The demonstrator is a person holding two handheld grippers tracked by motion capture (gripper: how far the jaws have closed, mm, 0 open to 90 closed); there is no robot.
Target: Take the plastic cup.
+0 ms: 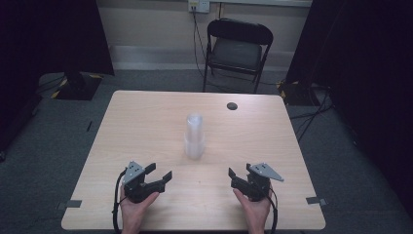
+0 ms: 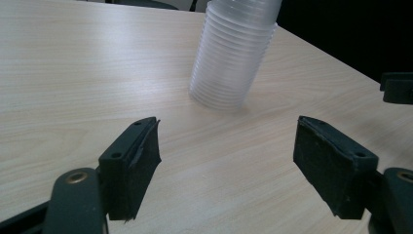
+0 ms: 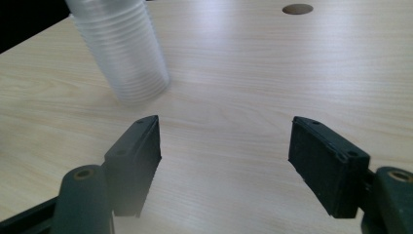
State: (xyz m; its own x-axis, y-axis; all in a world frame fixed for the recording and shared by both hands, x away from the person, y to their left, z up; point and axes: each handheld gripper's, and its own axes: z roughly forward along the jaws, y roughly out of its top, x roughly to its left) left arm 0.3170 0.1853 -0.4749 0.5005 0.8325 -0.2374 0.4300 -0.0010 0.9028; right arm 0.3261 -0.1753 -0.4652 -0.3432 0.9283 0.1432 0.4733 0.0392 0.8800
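Note:
A stack of clear plastic cups (image 1: 194,135) stands upside down near the middle of the wooden table (image 1: 146,122). My left gripper (image 1: 159,171) rests low at the front left, jaws apart with nothing between them; its view has the cup stack (image 2: 233,58) ahead and slightly right. My right gripper (image 1: 239,170) sits at the front right, open and empty, with the stack (image 3: 122,48) ahead to its left. In the left gripper view, part of the other gripper (image 2: 397,87) pokes in at the right edge.
A round cable hole (image 1: 232,106) lies in the table's far right part, also seen as the hole (image 3: 297,9) in the right gripper view. A black folding chair (image 1: 236,51) stands beyond the table. Dark curtains hang on both sides.

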